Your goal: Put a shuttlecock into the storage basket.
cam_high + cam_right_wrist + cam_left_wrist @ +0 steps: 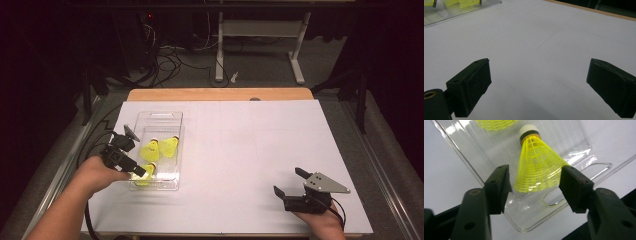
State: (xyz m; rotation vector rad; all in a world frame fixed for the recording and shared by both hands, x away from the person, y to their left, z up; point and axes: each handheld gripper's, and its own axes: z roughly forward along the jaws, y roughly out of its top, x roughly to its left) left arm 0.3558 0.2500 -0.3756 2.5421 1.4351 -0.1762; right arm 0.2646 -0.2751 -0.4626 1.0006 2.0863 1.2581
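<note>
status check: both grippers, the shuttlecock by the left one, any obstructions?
Left gripper open, jaws astride the shuttlecock lying in the clear tray. Right gripper open, idle over the white table. Two other shuttlecocks close by.

Setting, as I read it from my remote station: a lab or test room, dimly lit, arranged for recording. Evidence: one wooden table topped with a plain white sheet; dark curtain-like surrounds on both sides; a grey floor strewn with loose cables; the white metal legs of a second desk behind; black stand legs flanking the table. No domestic furnishings in my view; everything I see is bare and equipment-like.
</note>
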